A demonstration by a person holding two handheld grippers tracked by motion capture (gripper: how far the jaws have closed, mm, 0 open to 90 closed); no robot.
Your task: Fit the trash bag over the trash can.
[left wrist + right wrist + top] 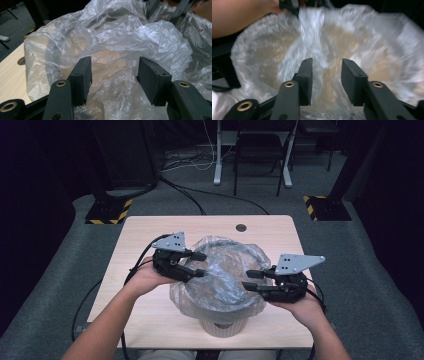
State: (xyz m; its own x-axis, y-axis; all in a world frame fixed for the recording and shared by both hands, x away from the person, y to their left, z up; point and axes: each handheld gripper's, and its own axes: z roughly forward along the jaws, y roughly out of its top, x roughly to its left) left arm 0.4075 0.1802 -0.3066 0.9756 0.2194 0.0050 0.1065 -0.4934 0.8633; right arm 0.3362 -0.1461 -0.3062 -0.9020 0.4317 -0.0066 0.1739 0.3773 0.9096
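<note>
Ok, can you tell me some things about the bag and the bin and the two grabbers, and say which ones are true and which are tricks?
1. A clear plastic bag sits in a round bin. True.
2. The bin stands on the floor. False: it stands on the wooden table, near the person's edge.
3. The left gripper is at the bag's left side and the right gripper at its right side. True.
4. The left gripper's jaws are squeezed tight shut. False: in the left gripper view they stand apart, with crumpled bag behind the gap.
5. The bag is bright red. False: it is see-through and whitish.
</note>
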